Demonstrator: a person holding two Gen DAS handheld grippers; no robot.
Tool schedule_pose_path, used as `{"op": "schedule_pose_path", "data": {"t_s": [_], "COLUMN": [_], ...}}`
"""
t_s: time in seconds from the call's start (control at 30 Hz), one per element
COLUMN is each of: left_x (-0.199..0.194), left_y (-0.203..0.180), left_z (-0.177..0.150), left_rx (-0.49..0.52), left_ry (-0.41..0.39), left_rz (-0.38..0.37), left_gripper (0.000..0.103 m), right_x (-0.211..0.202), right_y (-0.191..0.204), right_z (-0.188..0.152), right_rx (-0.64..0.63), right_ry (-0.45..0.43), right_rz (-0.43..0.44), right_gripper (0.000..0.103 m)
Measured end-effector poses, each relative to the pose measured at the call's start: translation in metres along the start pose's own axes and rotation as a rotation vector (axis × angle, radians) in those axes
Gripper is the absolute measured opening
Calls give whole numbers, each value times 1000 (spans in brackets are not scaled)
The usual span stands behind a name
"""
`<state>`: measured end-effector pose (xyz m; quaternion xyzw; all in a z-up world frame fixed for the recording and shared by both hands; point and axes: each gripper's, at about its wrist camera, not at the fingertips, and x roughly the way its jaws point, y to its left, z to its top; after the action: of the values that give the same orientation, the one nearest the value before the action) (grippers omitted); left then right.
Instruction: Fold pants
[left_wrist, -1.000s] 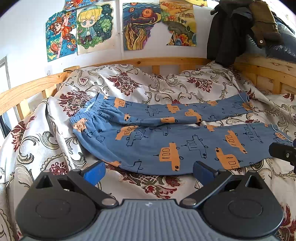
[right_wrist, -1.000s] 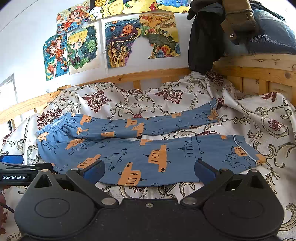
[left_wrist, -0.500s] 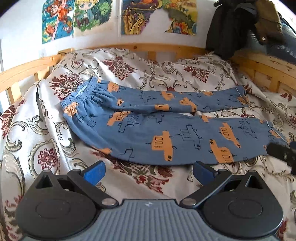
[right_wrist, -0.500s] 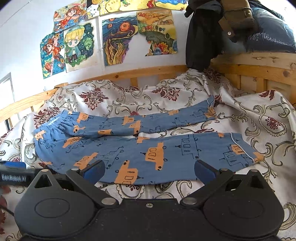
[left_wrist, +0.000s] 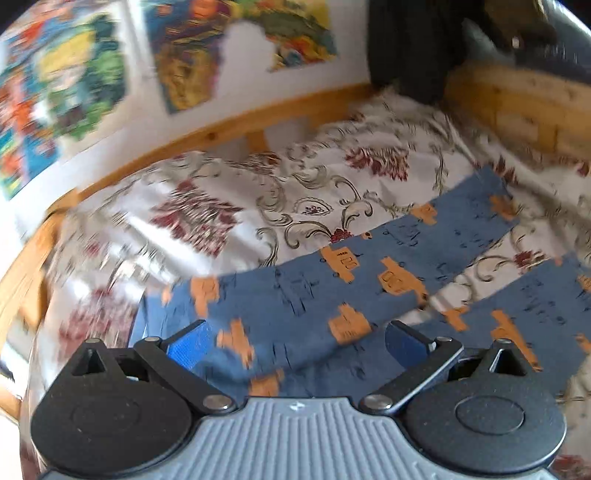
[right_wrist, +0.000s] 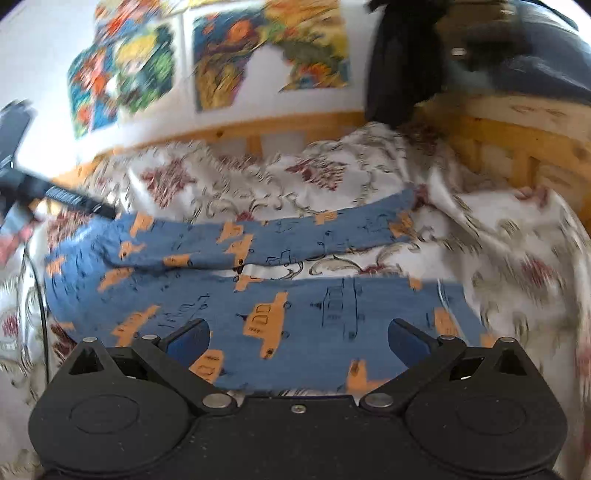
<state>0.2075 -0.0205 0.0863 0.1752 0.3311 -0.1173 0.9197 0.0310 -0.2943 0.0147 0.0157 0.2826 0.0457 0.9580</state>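
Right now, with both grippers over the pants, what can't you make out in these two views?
- Wall pictures, both views: smeared by motion blur.
- Pants near edge, right wrist view: hidden under the right gripper.
- Pants waistband, left wrist view: blurred, partly behind the left gripper.
- Dark clothing: cut off at the top edge.

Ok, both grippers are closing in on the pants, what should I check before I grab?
1. Left gripper open: ok.
2. Right gripper open: ok.
3. Nothing held by either: ok.
4. Pants spread flat on the bedspread, legs apart: ok.
5. Left gripper over the waist end: ok; exact waistband edge blurred, cannot tell.
6. Right gripper at the near leg's hem: not ok, it sits left of the hem.
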Motion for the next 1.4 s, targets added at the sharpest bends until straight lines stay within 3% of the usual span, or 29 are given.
{"op": "schedule_pose_path", "data": {"t_s": [0.1, 0.27, 0.47, 0.57, 0.67, 0.9, 0.93, 1.0, 1.07, 1.13, 1.2, 1.3, 1.4], "left_x": [45, 119, 209, 239, 262, 274, 274, 274, 268, 260, 252, 244, 236], "left_y": [11, 17, 8, 11, 27, 44, 44, 40, 30, 17, 4, -5, 1], "left_z": [28, 48, 65, 66, 67, 68, 67, 68, 72, 68, 61, 55, 56], "left_rx": [85, 258, 401, 447, 429, 423, 428, 431, 451, 509, 570, 579, 500], "left_ry": [21, 38, 104, 140, 175, 269, 282, 290, 281, 262, 244, 209, 164], "left_rz": [-29, -80, -252, -291, -310, -436, -442, -437, -400, -362, -329, -267, -211], "left_gripper": [103, 103, 102, 89, 75, 65, 57, 50, 38, 17, 6, 4, 4], "right_x": [41, 151, 289, 337, 370, 405, 406, 406, 404, 398, 393, 382, 369], "right_y": [-16, -44, -39, -31, -27, -34, -35, -35, -32, -28, -26, -20, -13], "right_z": [41, 122, 173, 184, 189, 190, 192, 192, 190, 184, 178, 171, 164], "right_rx": [-88, -209, -436, -512, -588, -673, -673, -682, -686, -699, -704, -723, -757], "right_ry": [61, 139, 225, 281, 320, 488, 497, 506, 511, 495, 474, 423, 349], "right_rz": [76, 186, 234, 262, 289, 382, 392, 402, 417, 412, 392, 335, 269], "right_gripper": [102, 102, 98, 86, 78, 75, 70, 54, 32, 24, 15, 6, 3]}}
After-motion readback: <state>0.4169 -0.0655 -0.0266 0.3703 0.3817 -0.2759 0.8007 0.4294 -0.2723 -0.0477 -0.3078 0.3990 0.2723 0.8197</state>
